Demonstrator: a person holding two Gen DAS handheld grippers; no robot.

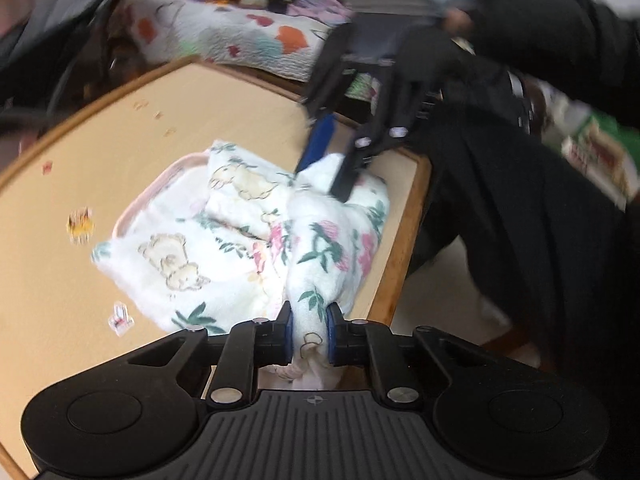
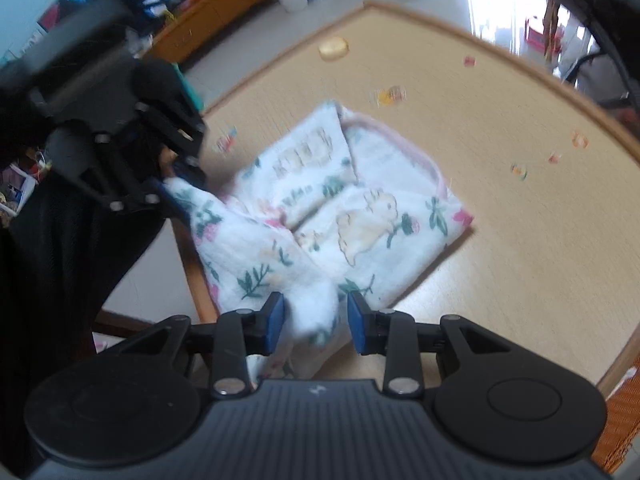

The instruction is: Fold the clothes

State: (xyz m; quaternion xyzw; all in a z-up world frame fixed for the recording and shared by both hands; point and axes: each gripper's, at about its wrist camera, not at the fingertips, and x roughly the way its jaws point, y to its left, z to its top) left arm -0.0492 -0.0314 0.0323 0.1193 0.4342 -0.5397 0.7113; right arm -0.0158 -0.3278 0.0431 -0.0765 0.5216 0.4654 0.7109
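A white fleece garment (image 1: 224,236) with bear and flower prints and pink trim lies partly folded on the tan table (image 1: 100,208), near its edge. My left gripper (image 1: 310,334) is shut on a bunched corner of the garment. In the right wrist view the garment (image 2: 360,208) spreads ahead, and my right gripper (image 2: 316,322) has its jaws apart around a white fold that sits between the pads without being pinched. The right gripper also shows in the left wrist view (image 1: 332,168), at the garment's far corner. The left gripper shows in the right wrist view (image 2: 176,188), holding the other corner.
The table has a wooden rim (image 2: 440,16) and small stickers (image 1: 80,224) on its surface. A patterned quilt (image 1: 224,32) lies beyond the table. The person's dark clothing (image 1: 520,208) fills the right side. A low wooden shelf (image 2: 216,12) stands across the floor.
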